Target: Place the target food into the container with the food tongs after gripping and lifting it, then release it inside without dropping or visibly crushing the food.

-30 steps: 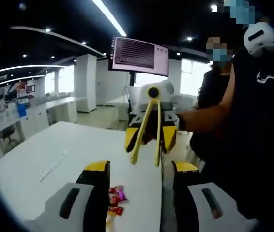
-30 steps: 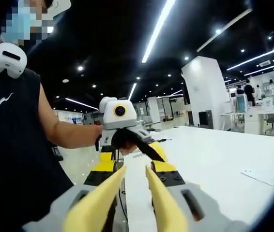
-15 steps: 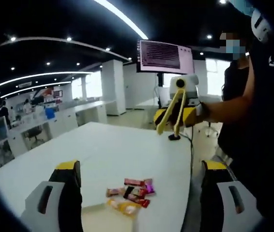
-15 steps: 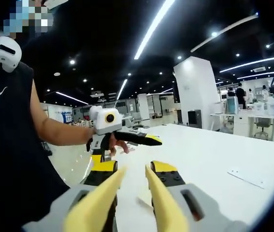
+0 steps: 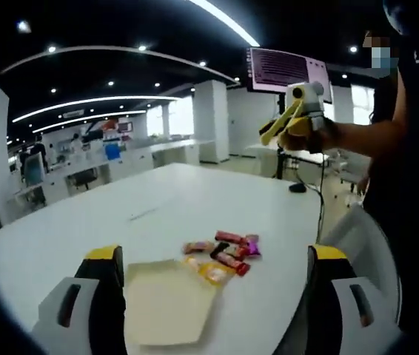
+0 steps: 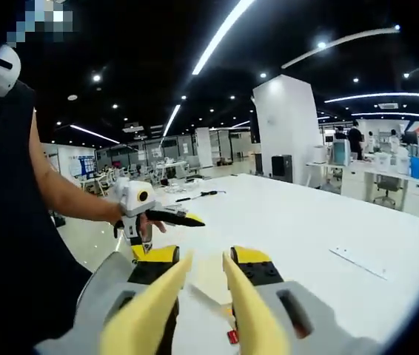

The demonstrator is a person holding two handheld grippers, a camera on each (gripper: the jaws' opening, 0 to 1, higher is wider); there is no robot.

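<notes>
**Tray and snacks swing into sight under your left gripper**

Your left gripper view has dropped toward the table since half a second ago: the flat cream tray, which was barely peeking in at the bottom edge, now lies in full between your left gripper jaws, and the snack pile sits higher in the view. Those black-and-yellow jaws stand wide apart with nothing between them but the table and tray.

Your food tongs ride in your right gripper, clamped between its jaws; the two pale yellow blades stand a narrow gap apart at the tips, nothing held in them. From the left gripper view you see the same tongs held up in the air, well apart from the food and above the table's far side.

The wrapped snacks lie in a loose cluster on the white table just beside the tray's far corner, one orange packet touching or nearly touching its edge. Nothing lies in the tray.

Your right gripper view catches one red wrapper low between the tong blades, and your other hand holding the left gripper off to the left.
</notes>
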